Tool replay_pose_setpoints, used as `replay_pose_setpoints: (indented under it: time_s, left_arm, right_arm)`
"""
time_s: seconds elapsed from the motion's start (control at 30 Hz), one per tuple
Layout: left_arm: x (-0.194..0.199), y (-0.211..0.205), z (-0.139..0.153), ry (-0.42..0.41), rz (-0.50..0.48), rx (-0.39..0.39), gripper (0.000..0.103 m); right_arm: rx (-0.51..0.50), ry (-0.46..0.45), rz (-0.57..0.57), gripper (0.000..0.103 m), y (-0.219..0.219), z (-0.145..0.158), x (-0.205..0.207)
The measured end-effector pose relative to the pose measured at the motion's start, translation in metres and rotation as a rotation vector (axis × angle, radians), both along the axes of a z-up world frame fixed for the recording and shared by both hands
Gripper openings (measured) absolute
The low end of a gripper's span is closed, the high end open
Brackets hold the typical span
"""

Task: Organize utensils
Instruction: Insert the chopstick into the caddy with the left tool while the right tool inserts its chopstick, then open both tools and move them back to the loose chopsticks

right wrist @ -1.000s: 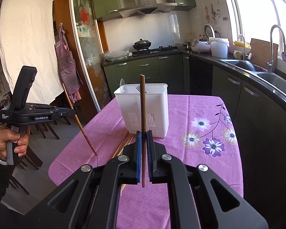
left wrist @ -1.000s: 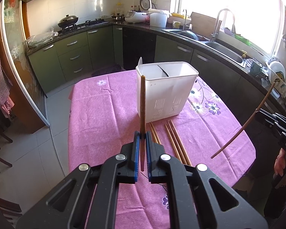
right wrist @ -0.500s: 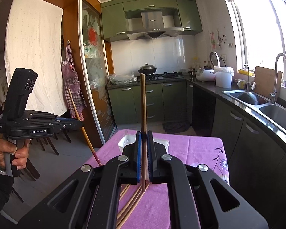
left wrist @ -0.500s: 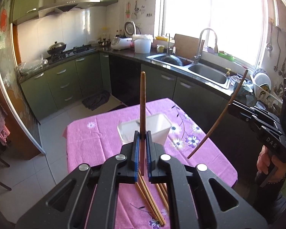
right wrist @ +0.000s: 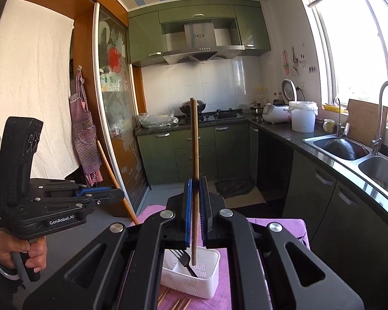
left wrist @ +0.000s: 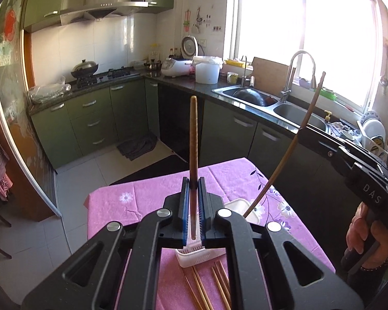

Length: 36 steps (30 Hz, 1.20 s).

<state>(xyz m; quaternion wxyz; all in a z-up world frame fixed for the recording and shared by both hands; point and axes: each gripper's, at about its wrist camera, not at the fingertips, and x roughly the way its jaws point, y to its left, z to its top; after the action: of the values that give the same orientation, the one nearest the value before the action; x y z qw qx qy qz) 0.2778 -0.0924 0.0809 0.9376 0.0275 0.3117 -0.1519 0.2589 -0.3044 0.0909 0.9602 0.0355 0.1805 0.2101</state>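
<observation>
Left gripper (left wrist: 193, 199): matt black plastic body, ribbed blue pads, bright metal pivot screws; right gripper (right wrist: 196, 196) is the same. Chopstick in left gripper (left wrist: 193, 139): brown wood, finely speckled, dull. Chopstick in right gripper (right wrist: 194, 155): smooth, paler wood. Utensil holder (right wrist: 207, 279): white plastic, slotted walls, slight sheen. Fork (right wrist: 182, 259) in it: black, matt. Tablecloth (left wrist: 142, 206): pink cloth, creased, printed with flowers. Sink (left wrist: 271, 103) and tap: brushed steel. Cabinets (right wrist: 191, 142): glossy green fronts.

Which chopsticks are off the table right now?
Two: one clamped upright in the left gripper, one in the right gripper. The other chopsticks lie flat on the tablecloth beside the white basket.
</observation>
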Motion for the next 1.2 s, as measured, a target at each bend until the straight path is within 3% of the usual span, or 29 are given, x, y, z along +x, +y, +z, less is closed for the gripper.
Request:
replay_pose_setpoints:
  time_s: [0.2,0.43,0.63,0.7,0.77,0.87,1.03,1.13,1.2]
  left_arm:
    - [0.017,0.001,-0.040,0.088,0.004,0.015,0.007]
    - [0.012,0.003,-0.053,0.121,0.000,0.017,0.011]
    - [-0.008,0.009,-0.044,0.097,0.001,0.002,0.029]
    - [-0.020,0.013,-0.039,0.078,0.004,-0.007,0.039]
    - [-0.034,0.015,-0.036,0.062,0.012,-0.002,0.054]
    - [-0.052,0.017,-0.041,0.083,0.016,0.008,0.060]
    - [-0.073,0.020,-0.074,0.193,0.024,0.027,0.077]
    - [-0.075,0.018,-0.108,0.294,0.023,0.051,0.078]
    - [-0.072,0.016,-0.133,0.365,0.021,0.064,0.068]
  right_arm:
    - [-0.030,0.103,-0.001,0.006,0.008,-0.048,0.033]
    - [-0.052,0.139,0.018,0.009,0.016,-0.065,0.040]
    - [-0.002,0.064,0.039,0.058,0.007,-0.045,-0.007]
    - [0.018,0.037,0.039,0.078,0.001,-0.039,-0.028]
    - [0.027,0.034,0.032,0.091,-0.006,-0.040,-0.048]
    - [0.021,0.055,0.024,0.098,-0.016,-0.052,-0.074]
    - [-0.005,0.189,0.039,0.098,-0.029,-0.101,-0.095]
    - [-0.040,0.284,0.015,0.098,-0.033,-0.139,-0.096]
    - [-0.055,0.332,-0.005,0.098,-0.037,-0.162,-0.095]
